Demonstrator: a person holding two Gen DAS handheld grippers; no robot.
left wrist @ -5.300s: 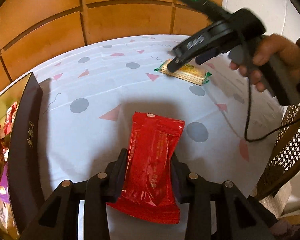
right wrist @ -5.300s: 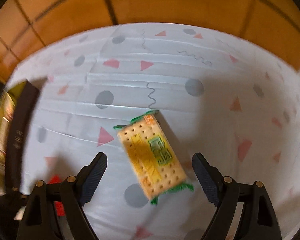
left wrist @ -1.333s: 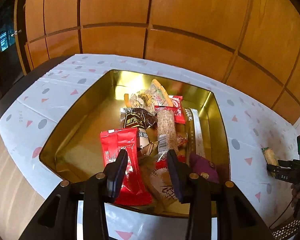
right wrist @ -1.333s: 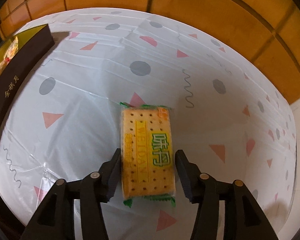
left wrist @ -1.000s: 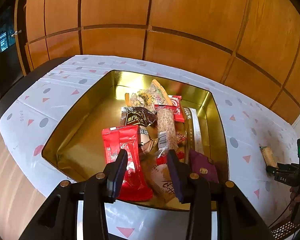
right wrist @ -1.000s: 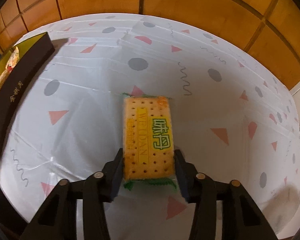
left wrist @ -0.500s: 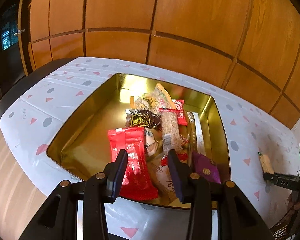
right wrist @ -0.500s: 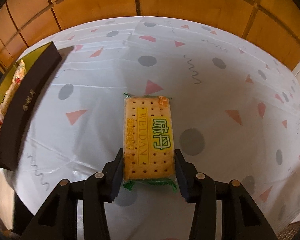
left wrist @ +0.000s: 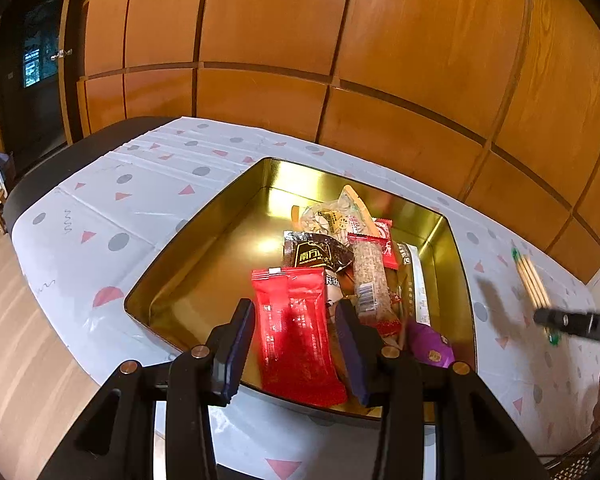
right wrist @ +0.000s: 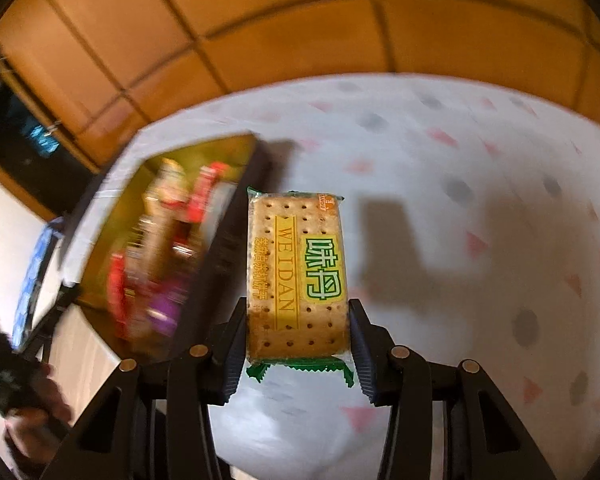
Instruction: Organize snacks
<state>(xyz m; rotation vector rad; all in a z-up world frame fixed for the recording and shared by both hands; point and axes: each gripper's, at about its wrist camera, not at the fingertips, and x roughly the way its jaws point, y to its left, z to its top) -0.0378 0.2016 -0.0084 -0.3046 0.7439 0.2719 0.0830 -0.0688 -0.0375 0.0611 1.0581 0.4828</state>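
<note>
Your left gripper [left wrist: 296, 344] and right gripper [right wrist: 298, 346] are matte black, with brass-coloured screws and ribbed dark-blue fingers [left wrist: 236, 344].

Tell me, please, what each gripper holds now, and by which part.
Right gripper: yellow cracker packet, gripped by both long edges near its green-sealed end. Left gripper: nothing; red foil packet lies loose between its jaws.

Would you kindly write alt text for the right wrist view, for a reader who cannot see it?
The right gripper holds a yellow cracker packet between its fingers, lifted above a white tablecloth with grey dots and pink triangles. To the left, blurred, a gold tin of snacks sits below a wood-panelled wall.
</note>
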